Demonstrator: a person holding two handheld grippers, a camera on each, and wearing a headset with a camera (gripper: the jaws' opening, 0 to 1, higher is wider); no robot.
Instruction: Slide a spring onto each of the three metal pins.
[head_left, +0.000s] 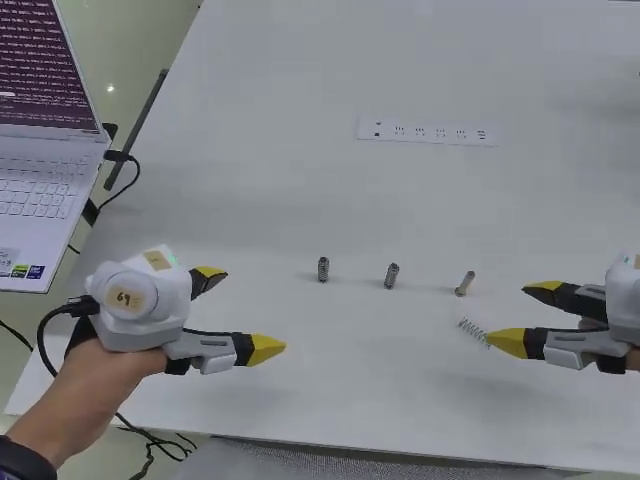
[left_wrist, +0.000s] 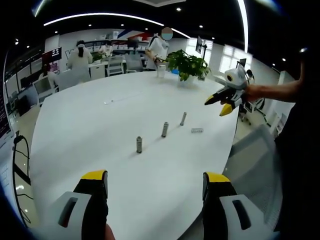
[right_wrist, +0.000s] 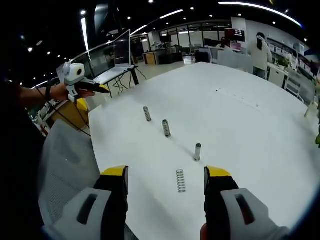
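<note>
Three metal pins stand in a row on the white table. The left pin (head_left: 323, 269) and the middle pin (head_left: 391, 276) each carry a spring. The right pin (head_left: 465, 284) is bare, also seen as the bare pin (right_wrist: 197, 151). A loose spring (head_left: 472, 331) lies on the table in front of it; in the right gripper view the loose spring (right_wrist: 180, 180) lies just ahead of my jaws. My right gripper (head_left: 531, 315) is open, beside this spring. My left gripper (head_left: 238, 312) is open and holds nothing, left of the pins. The right gripper (left_wrist: 222, 103) hovers beyond the pins (left_wrist: 164, 129).
An open laptop (head_left: 40, 130) sits at the far left with cables (head_left: 115, 170) running off the table edge. A white power strip (head_left: 428, 132) lies at the back. The table's near edge runs just below both grippers. People and desks stand far off.
</note>
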